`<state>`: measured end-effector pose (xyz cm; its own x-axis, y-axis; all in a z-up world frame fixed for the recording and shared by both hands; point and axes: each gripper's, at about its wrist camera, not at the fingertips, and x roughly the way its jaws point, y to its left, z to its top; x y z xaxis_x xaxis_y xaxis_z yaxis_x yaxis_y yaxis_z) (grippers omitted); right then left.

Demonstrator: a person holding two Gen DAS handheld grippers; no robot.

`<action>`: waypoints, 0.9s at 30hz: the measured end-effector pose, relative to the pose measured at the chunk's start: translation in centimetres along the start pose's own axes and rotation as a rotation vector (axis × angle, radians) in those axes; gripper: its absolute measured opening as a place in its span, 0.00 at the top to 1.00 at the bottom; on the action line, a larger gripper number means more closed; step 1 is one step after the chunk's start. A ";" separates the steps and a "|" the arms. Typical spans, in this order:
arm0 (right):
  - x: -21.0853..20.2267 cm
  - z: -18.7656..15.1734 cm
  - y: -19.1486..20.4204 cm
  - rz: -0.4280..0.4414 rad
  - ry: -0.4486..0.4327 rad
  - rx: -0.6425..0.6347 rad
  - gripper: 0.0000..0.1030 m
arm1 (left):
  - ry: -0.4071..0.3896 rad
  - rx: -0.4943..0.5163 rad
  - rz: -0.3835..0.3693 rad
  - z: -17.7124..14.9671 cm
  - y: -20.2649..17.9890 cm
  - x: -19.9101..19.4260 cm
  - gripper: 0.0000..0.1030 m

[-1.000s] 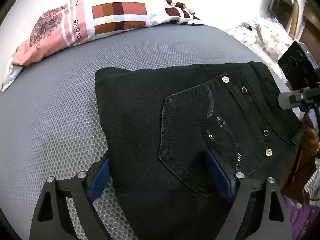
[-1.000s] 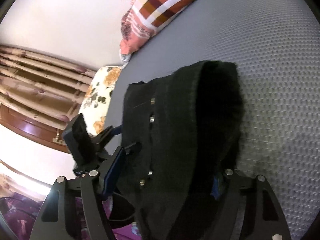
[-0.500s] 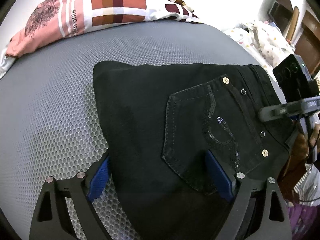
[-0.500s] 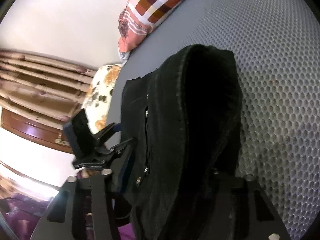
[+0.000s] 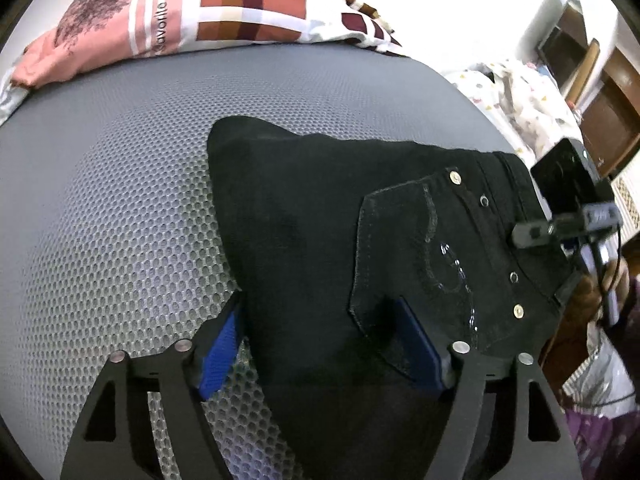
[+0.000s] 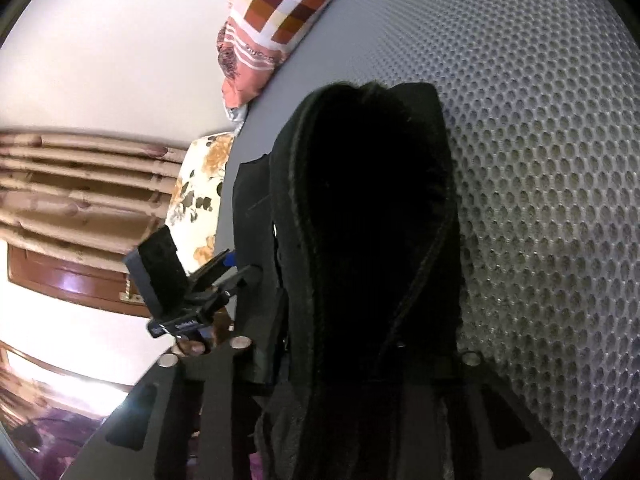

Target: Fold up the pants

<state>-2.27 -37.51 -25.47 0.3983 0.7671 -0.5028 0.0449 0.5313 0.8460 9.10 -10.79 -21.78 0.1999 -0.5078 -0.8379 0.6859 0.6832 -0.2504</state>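
Nearest the left wrist camera, the left gripper straddles the folded black denim pants; its jaws are closing, blue pads not yet pressing the cloth. The right gripper pinches a thick bunched fold of the pants, its pads buried in black fabric while its jaws ease apart. The pants lie on the grey honeycomb-mesh mattress. Farther off sits a checked pink-and-white pillow.

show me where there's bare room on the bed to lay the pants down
Bare grey mesh mattress lies between the black pants and the patchwork pillow; more shows beyond the pants in the right wrist view. The side by the other tool is crowded.
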 end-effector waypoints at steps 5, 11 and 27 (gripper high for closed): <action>-2.9 -0.5 -0.2 0.008 -0.033 0.011 0.38 | 0.033 0.091 0.023 -0.1 -1.7 0.9 0.06; -6.1 -0.6 -1.7 -0.042 -0.094 0.044 0.30 | 0.036 0.077 0.018 -0.2 -1.8 1.0 0.05; -2.3 0.0 1.1 0.049 0.062 -0.085 0.19 | 0.043 0.052 -0.009 0.0 -1.6 1.0 0.02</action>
<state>-3.11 -38.71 -23.31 0.3403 0.8122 -0.4739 -0.0519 0.5194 0.8529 8.17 -12.41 -22.18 0.1640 -0.4903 -0.8560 0.7230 0.6500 -0.2338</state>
